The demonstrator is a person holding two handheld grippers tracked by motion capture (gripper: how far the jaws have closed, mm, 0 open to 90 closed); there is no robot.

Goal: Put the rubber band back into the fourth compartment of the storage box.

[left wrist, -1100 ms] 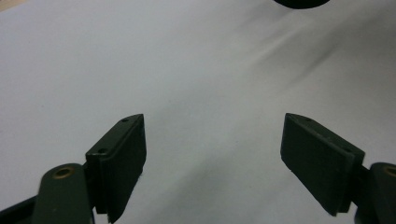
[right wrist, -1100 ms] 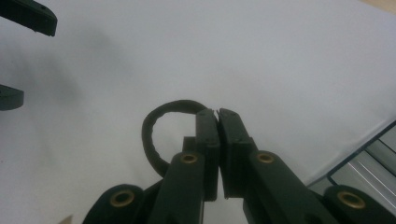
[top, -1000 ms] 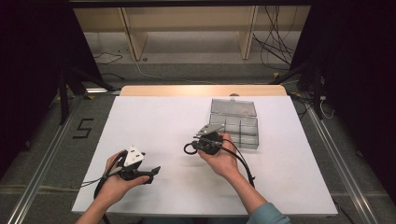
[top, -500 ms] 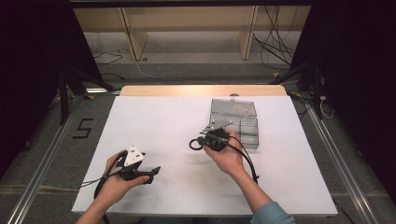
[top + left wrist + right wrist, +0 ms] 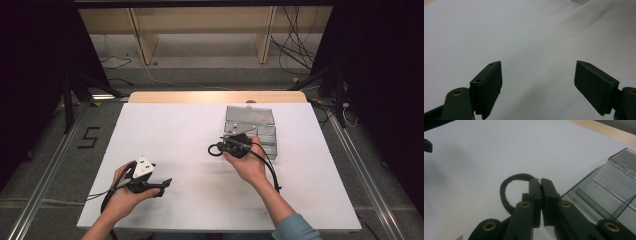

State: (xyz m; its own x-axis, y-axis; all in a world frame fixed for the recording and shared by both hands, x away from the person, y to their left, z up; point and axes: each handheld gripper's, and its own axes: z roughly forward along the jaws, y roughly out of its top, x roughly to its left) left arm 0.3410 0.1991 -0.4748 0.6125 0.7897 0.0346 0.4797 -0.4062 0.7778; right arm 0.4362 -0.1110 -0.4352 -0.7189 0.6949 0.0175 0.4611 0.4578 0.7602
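Observation:
A black elastic loop [image 5: 215, 149] hangs from the tips of my right gripper [image 5: 223, 147], which is shut on it just above the white table [image 5: 190, 130]. In the right gripper view the jaws [image 5: 540, 180] are pressed together with the loop [image 5: 504, 192] curling out to their left. A clear plastic compartment box [image 5: 250, 125] stands immediately to the right of that hand, its lid open; its walls [image 5: 604, 192] sit close beside the jaws. My left gripper [image 5: 165, 183] rests near the front left of the table, open, with bare table between its pads [image 5: 537, 67].
The white table top ends in a wooden strip [image 5: 215, 97] at the far edge. Beyond it are a wooden frame and cables on the floor. A cable trails from the right gripper along the forearm [image 5: 270, 175].
My right gripper has shifted a little to the right and risen slightly, carrying the loop closer to the box. The left gripper has stayed where it was.

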